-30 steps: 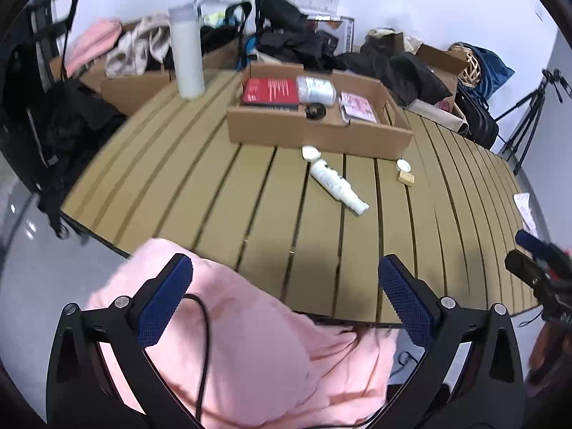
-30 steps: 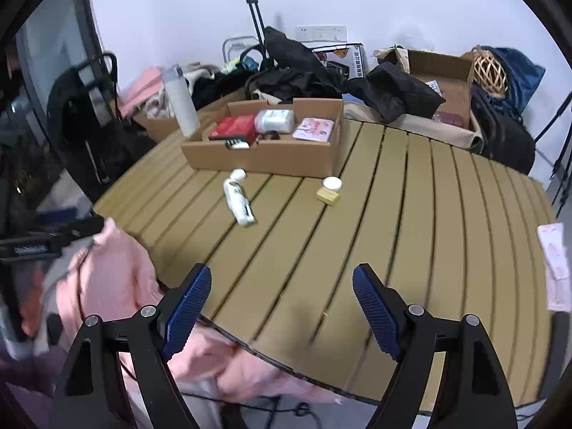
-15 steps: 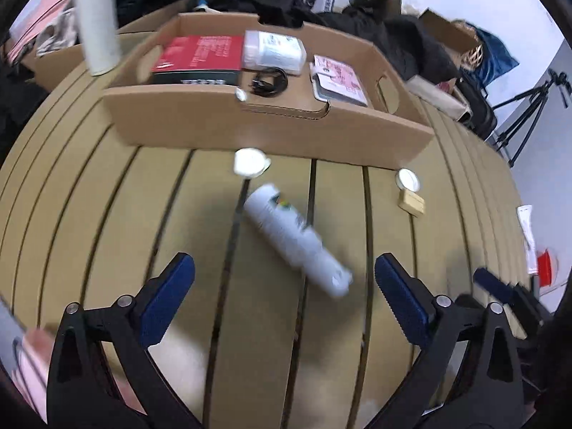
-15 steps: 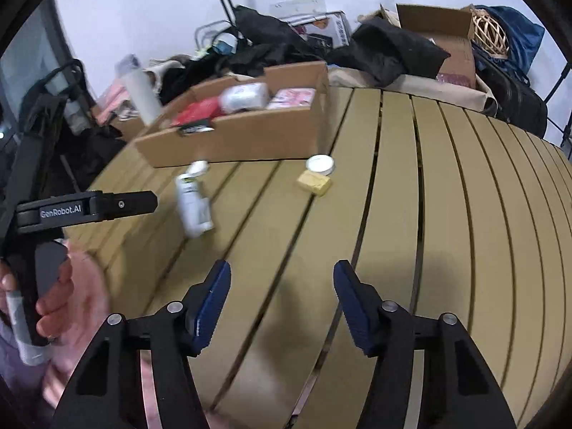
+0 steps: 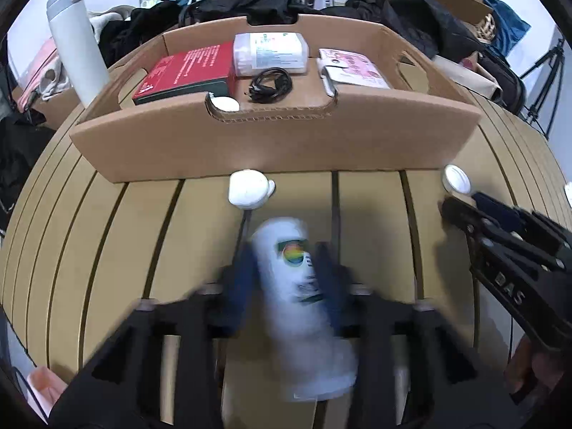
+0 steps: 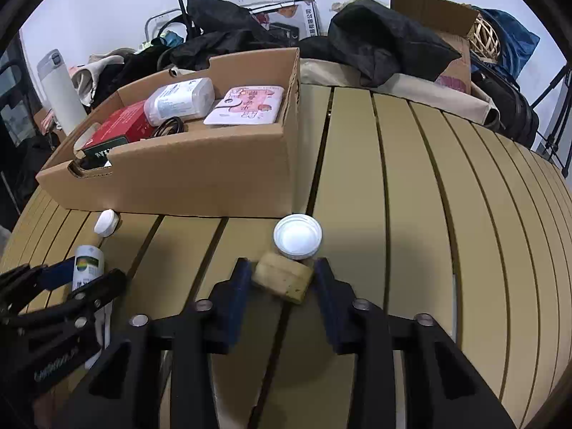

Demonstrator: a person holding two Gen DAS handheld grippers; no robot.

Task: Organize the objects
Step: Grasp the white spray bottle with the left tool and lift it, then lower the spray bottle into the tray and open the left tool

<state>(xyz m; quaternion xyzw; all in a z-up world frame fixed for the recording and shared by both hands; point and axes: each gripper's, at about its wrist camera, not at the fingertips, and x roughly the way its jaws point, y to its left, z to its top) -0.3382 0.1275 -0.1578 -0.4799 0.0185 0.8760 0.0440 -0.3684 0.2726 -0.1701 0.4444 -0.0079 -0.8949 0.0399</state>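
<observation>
A white bottle point(image 5: 300, 304) with a rainbow label lies on the slatted table, blurred, between the pads of my left gripper point(image 5: 286, 268), which press on both of its sides. It also shows in the right wrist view point(image 6: 87, 264). My right gripper point(image 6: 280, 275) straddles a small tan block point(image 6: 282, 277); its pads stand at the block's two ends, and I cannot tell if they grip it. A white jar lid point(image 6: 297, 236) lies just beyond the block. A white cap point(image 5: 248, 192) lies by the cardboard tray point(image 5: 271, 146).
The tray holds a red box point(image 5: 186, 71), a white packet point(image 5: 270, 53), a black cable point(image 5: 270, 84) and a pink wallet point(image 5: 352, 68). A white thermos point(image 5: 77, 43) stands at the left. Bags and boxes crowd the table's far edge.
Both grippers moved forward and down over the table. The left one narrowed onto the white bottle. The right one narrowed around the tan block.
</observation>
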